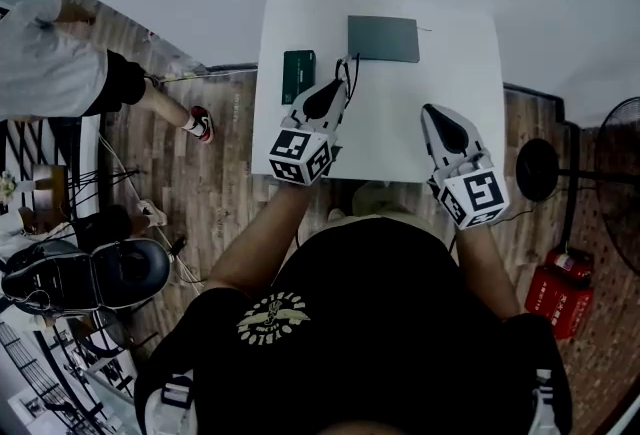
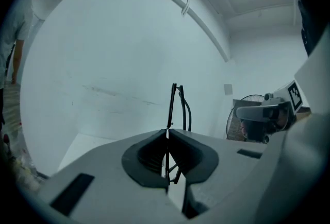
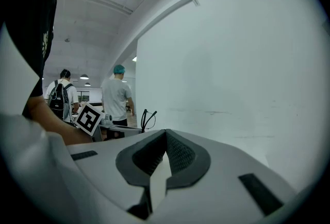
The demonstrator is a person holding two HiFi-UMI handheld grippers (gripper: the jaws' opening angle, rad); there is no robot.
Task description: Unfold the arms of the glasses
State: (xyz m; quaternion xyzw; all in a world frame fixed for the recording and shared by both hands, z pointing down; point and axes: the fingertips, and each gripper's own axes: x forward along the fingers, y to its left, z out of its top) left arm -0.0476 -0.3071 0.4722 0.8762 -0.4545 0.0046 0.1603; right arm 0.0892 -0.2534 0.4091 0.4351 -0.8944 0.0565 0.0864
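Black glasses point(image 2: 174, 107) stand pinched between the jaws of the left gripper point(image 2: 167, 133), jutting past their tips above the white worktop point(image 1: 465, 83); the jaws of the right gripper point(image 3: 166, 134) are pressed together, empty

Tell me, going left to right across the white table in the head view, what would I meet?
Dark green box → left claw, shut on the black glasses → dark grey flat rectangle → right claw, shut with nothing in it.
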